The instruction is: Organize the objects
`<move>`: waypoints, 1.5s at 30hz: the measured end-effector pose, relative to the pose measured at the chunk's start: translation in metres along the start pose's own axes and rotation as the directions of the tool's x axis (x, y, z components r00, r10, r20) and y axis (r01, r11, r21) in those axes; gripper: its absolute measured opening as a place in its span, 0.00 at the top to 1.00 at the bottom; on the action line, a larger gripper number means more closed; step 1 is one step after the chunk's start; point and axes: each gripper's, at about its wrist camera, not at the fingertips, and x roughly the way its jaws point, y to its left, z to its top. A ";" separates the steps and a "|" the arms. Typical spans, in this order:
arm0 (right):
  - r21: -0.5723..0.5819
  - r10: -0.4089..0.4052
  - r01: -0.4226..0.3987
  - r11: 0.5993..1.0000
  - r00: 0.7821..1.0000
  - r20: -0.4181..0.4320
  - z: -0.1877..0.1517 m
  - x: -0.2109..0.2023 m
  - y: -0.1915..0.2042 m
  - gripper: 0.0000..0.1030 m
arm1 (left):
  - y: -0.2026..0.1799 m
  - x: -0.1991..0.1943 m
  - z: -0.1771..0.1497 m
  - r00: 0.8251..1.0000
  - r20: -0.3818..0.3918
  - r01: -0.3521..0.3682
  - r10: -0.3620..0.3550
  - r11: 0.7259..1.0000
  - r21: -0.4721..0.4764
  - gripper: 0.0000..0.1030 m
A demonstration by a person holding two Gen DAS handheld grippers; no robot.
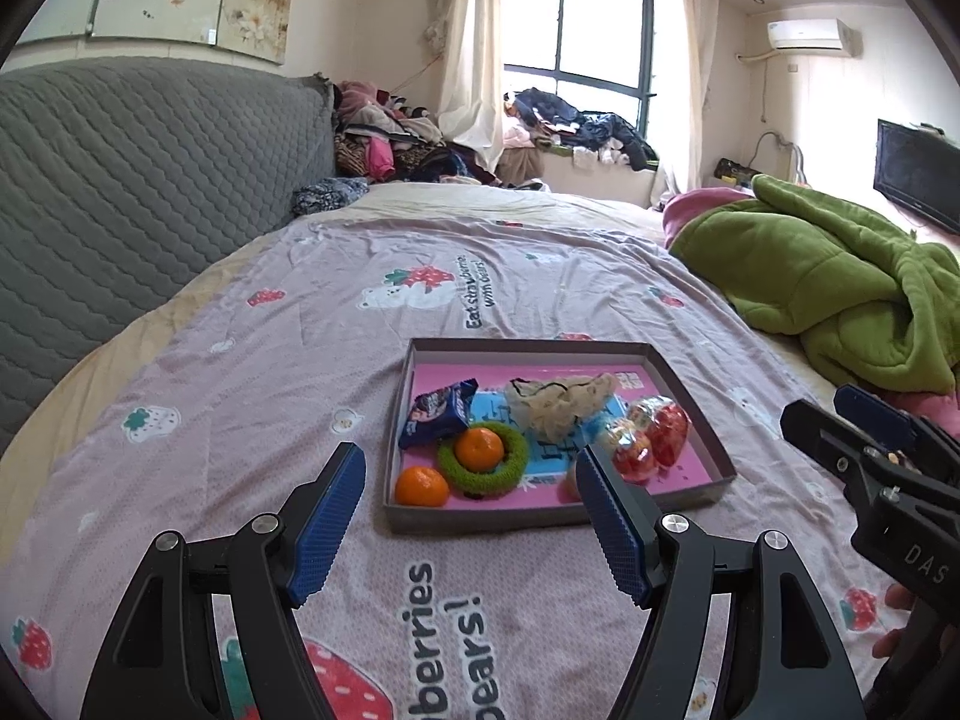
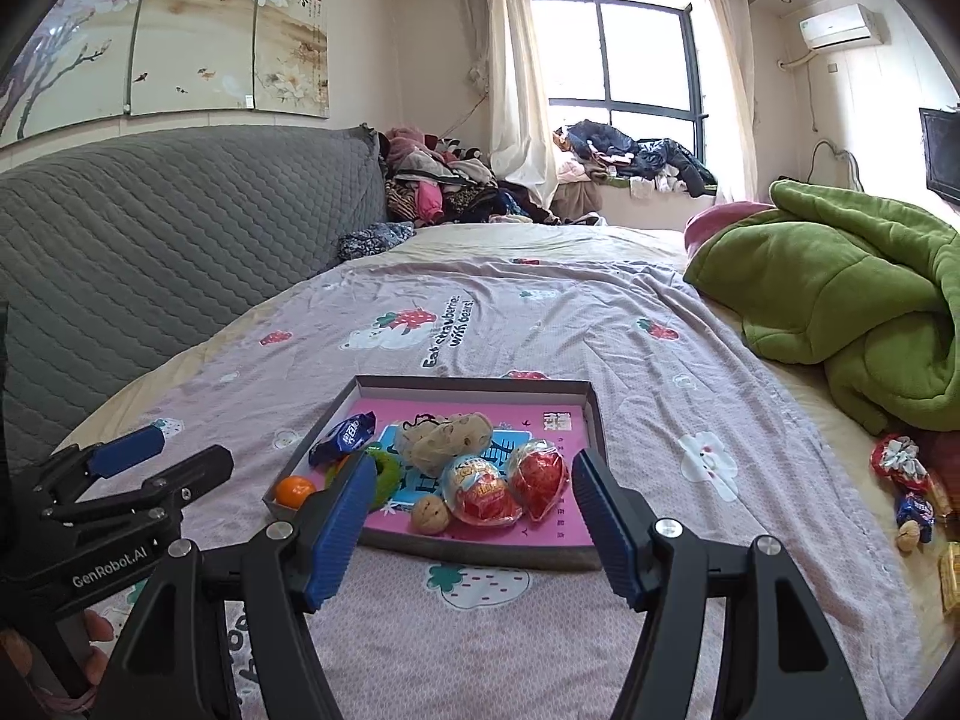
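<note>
While both claws gape, tray (image 2: 591,420) ahead.

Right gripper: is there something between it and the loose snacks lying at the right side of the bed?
Nothing visible. The right gripper is open and empty, and only bare sheet lies between it and the loose snacks. The tray sits further left, out of that path.

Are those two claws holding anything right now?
No. The left claw and right claw both stand open and empty, short of the tray.
</note>
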 end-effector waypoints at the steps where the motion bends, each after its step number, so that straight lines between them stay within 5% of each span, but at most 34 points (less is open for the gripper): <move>1: 0.000 0.000 0.000 1.000 1.000 0.001 0.000 -0.002 0.000 0.35 | 0.000 -0.002 -0.001 1.000 -0.002 0.004 -0.004 1.000 -0.002 0.28; 28: 0.004 -0.010 0.011 1.000 0.997 -0.082 -0.053 -0.010 -0.008 0.35 | 0.002 0.007 -0.047 0.994 -0.096 -0.044 0.047 0.999 0.033 0.28; 45: 0.017 -0.023 0.026 1.000 0.991 -0.130 -0.084 0.005 -0.021 0.35 | 0.009 0.022 -0.075 0.987 -0.160 -0.001 0.002 1.000 0.004 0.28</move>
